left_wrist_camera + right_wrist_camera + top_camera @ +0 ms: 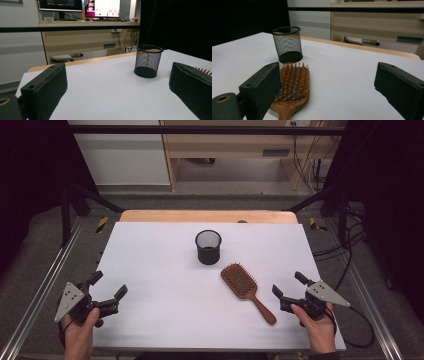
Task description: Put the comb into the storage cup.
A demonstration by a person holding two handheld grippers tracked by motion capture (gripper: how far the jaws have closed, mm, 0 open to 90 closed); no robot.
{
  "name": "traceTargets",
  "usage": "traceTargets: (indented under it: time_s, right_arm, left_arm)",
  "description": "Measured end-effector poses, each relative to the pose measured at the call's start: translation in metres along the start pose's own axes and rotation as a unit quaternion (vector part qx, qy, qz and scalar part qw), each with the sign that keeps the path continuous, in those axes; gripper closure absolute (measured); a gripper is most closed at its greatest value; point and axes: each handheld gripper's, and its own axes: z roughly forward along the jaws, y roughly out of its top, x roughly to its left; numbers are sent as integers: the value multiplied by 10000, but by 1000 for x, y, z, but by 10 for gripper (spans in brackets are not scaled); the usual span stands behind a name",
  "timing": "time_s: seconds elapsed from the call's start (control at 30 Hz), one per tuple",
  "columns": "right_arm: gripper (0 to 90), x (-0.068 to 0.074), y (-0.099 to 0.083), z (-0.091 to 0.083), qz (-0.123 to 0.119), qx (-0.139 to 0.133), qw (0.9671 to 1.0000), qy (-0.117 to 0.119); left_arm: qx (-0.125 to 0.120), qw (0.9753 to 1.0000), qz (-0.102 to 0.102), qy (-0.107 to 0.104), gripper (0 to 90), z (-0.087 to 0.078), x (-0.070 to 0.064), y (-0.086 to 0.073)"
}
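Note:
A black mesh pen cup [208, 247] stands upright near the middle of the white table [165, 270]. A wooden paddle hairbrush [246, 290] lies bristles up in front of it to the right, handle pointing to the near right. My left gripper [109, 286] rests open at the near left edge, held by a hand, nothing between its jaws. My right gripper [290, 284] is open at the near right, just right of the brush handle. The left gripper view has the cup [148, 61] ahead to the right. In the right gripper view the brush [293, 87] lies beside the left jaw, the cup [287, 44] behind it.
Metal rails [45, 285] run along both sides of the table, with cables [350, 245] on the floor to the right. A wooden desk [235, 145] stands beyond the far edge. Bare white tabletop spans the left half.

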Motion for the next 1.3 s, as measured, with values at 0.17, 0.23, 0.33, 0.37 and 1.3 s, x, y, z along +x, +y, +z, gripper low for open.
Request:
traceTargets:
  time_s: [0.17, 0.23, 0.33, 0.37, 1.3]
  right_arm:
    - [93, -3, 4, -4, 296, 401, 9987, -142]
    - [90, -4, 6, -5, 343, 594, 9976, -112]
    - [90, -2, 7, -5, 371, 809, 9960, -50]
    - [90, 0, 7, -5, 345, 875, 9956, -26]
    - [106, 42, 10, 12, -182, 2669, 9622, 504]
  left_arm:
    - [25, 10000, -4, 7, 20, 1, 0, 0]
    - [44, 10000, -7, 18, 20, 1, 0, -1]
    - [82, 10000, 18, 24, 20, 1, 0, -2]
    - [93, 9999, 22, 31, 20, 1, -1, -2]
    - [135, 9998, 35, 123, 20, -3, 2, -2]
